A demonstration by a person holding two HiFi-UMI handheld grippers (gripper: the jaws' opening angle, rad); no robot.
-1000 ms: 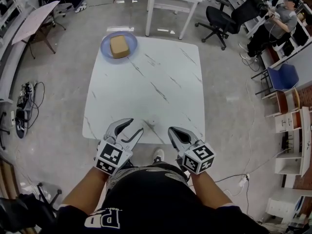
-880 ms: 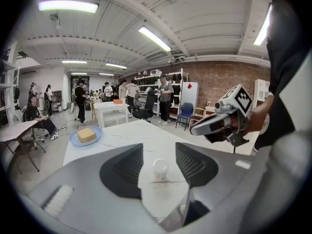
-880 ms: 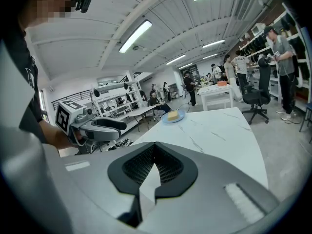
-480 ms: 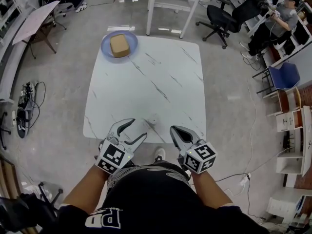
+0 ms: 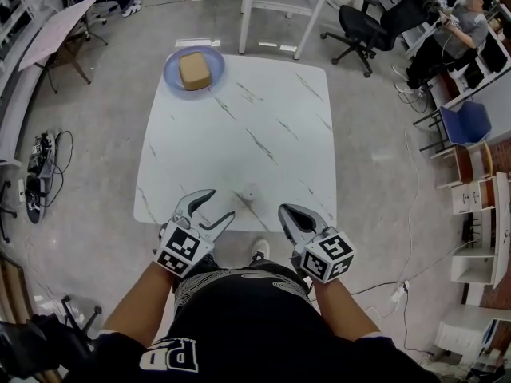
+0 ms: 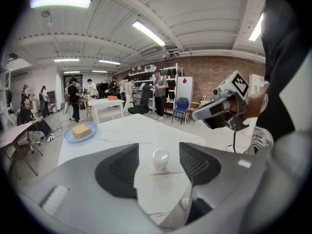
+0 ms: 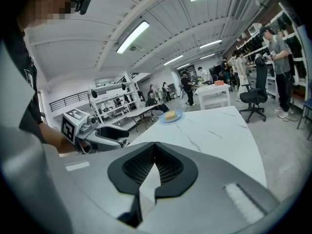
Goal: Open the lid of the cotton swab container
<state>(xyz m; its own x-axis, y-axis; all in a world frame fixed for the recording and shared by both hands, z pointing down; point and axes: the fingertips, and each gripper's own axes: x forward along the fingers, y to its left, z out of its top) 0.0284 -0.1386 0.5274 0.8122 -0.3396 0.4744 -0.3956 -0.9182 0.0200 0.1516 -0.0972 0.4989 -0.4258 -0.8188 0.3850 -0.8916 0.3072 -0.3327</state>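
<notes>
The cotton swab container (image 5: 250, 194) stands, small, by the desk's (image 5: 263, 110) near edge. The left tool (image 5: 219, 204), its jaws just opened wide, is short of it with nothing between them. The right tool (image 5: 287, 214) is closed and empty. An off-centre grab could knock the container off that edge.

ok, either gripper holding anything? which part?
Nothing held. Left gripper has just opened its fingers; the cotton swab container stands on the table ahead of them, untouched. Right gripper shut, empty.

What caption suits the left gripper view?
Left gripper, jaws just opened and empty, aimed at a small white container on the table.
</notes>
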